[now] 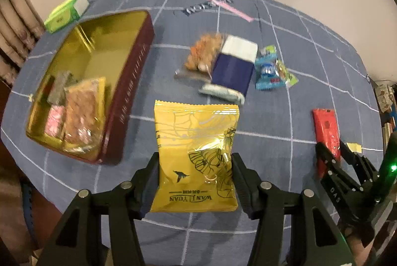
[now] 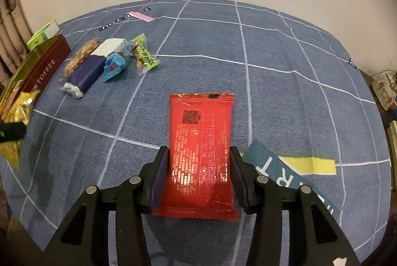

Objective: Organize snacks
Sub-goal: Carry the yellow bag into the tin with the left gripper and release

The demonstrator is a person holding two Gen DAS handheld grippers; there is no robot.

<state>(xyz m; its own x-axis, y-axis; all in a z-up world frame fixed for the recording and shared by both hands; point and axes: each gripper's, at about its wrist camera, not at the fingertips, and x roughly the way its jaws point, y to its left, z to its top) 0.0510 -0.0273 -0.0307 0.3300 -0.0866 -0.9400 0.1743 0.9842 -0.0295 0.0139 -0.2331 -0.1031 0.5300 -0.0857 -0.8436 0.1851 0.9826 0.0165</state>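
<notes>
My left gripper [image 1: 195,181] was clamped on the yellow pouch [image 1: 196,154], one pad against each long edge, and I judged the pouch to be off the blue checked cloth [image 1: 285,25], though the fisheye made that hard to be sure of. To do this step well I meant to keep the squeeze light, since a puffed foil bag slips or crumples, carry it level, and swing it to the left over the tin's near wall before letting it down.

My right gripper [image 2: 197,176] stood around the red packet [image 2: 202,151], with its fingers on both sides of it; the packet looked to lie flat on the cloth, and I could not tell whether the pads actually pressed it or only flanked it.

The open tin [image 1: 134,82], maroon outside and gold inside, lay left of the pouch. Its near end already held a clear bag of brownish snacks [image 1: 82,112], a pink packet [image 1: 55,123] and a grey bar [image 1: 60,88]; the far end was bare gold, so that was where I judged the pouch would fit. A loose heap of snacks [image 1: 235,67] waited on the cloth beyond the pouch, well apart from the tin.
</notes>
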